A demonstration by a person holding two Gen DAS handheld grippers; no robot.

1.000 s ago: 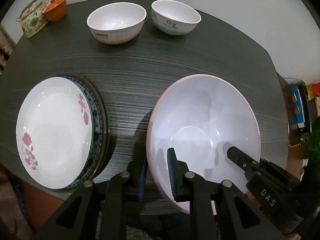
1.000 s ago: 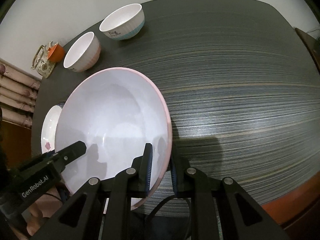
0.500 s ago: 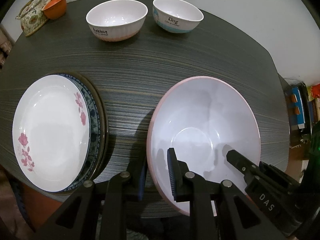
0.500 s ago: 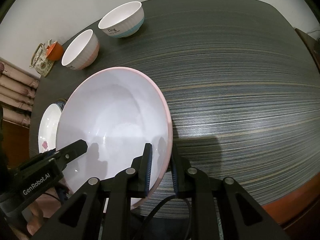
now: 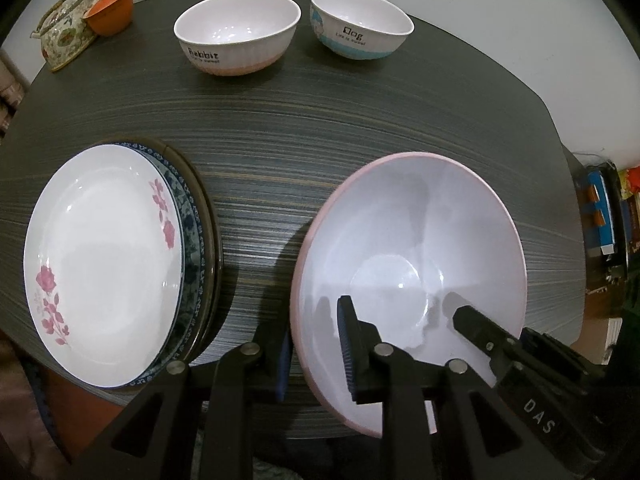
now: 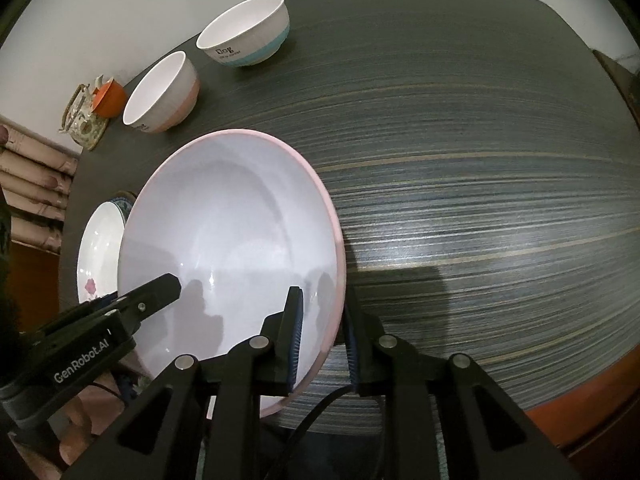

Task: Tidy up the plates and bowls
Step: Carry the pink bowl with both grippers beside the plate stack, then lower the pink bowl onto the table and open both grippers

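Observation:
A large bowl, white inside with a pink outside, sits low over the dark table at the near right. My left gripper straddles its near-left rim, one pad outside and one inside. Its jaws are opening, with the pads still on the wall. My right gripper straddles the bowl on the opposite rim. Those jaws are opening too, and a sliver of white shows between the inner pad and the rim. A stack of plates, topped by a white plate with pink flowers, lies to the left.
Two small bowls stand at the table's far side: one marked Rabbit and one marked Dog. A flowered teapot and an orange cup sit at the far left corner. The table edge runs close behind both grippers.
The right gripper's jaws have spread a little around the bowl's rim. The left jaws look only slightly wider. The bowl and both hands have stayed where they were.

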